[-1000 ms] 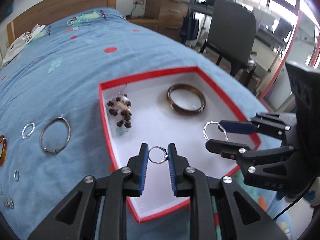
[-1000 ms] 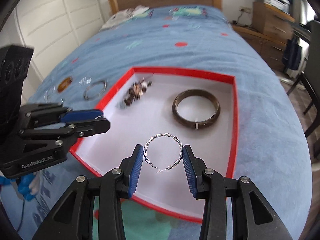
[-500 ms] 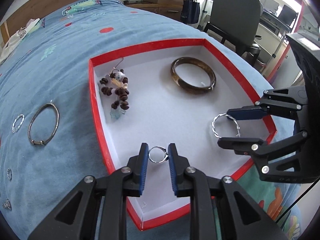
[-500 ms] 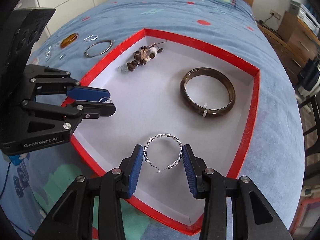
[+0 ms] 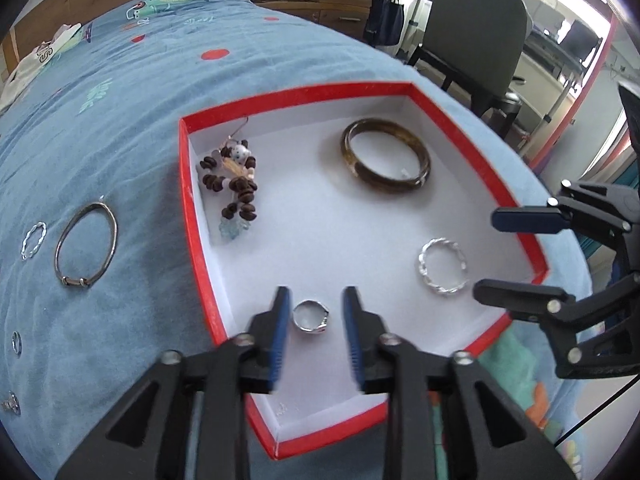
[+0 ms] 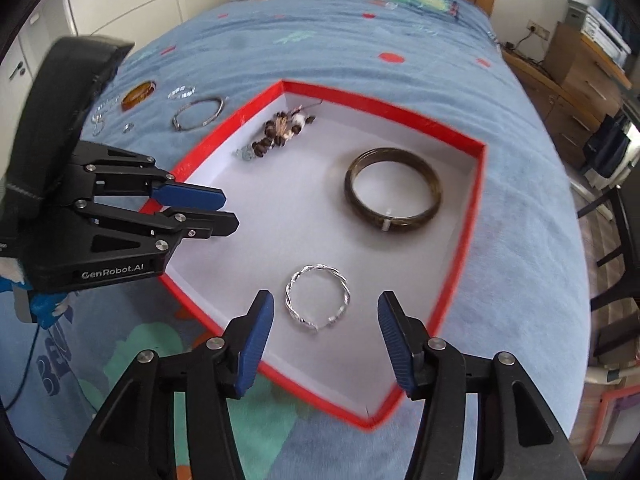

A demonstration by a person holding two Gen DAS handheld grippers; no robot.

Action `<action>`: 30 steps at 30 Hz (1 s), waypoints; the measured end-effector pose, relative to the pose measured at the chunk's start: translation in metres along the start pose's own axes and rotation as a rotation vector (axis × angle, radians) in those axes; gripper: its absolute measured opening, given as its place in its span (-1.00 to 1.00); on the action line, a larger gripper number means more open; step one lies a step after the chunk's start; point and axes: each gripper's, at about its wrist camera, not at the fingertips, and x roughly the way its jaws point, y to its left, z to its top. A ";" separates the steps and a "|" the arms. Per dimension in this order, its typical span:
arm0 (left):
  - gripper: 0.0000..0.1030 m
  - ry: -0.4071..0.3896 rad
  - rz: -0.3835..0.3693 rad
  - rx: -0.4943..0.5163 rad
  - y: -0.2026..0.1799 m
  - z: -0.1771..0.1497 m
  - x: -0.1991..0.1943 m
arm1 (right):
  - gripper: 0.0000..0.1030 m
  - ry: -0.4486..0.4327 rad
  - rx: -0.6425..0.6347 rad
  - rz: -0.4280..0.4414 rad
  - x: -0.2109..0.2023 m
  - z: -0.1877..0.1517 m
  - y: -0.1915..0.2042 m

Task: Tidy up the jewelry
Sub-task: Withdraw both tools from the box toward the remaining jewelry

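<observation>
1. Lower centre of the left wrist view: left gripper has its jaws apart, and a small silver ring lies flat on the white floor of the red-rimmed box between the blue pads, touching neither.
2. Lower centre of the right wrist view: right gripper has its jaws wide apart; the twisted silver bangle lies flat on the box floor just ahead of the tips, clear of both pads.
3. Both hands are empty.
4. Also in the box: brown bangle upper right, beaded charm in the upper-left corner.
5. On the blue bedspread, left of the box in the left wrist view: thin wire bangle, small twisted ring, a tiny ring and a small stud at the left edge. An amber bangle shows upper left in the right wrist view.
6. Key relation: the leftover pieces all lie off the box's left side, so the left gripper is nearer; the right would have to cross the box.
7. Likely next: lift clear and go for the wire bangle, which lies flat with its long axis near vertical in the frame, so close across the thin rim.
</observation>
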 end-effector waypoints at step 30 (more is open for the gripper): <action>-0.19 -0.244 0.255 -0.156 0.114 -0.121 -0.213 | 0.17 -0.256 0.139 0.029 -0.114 -0.017 0.101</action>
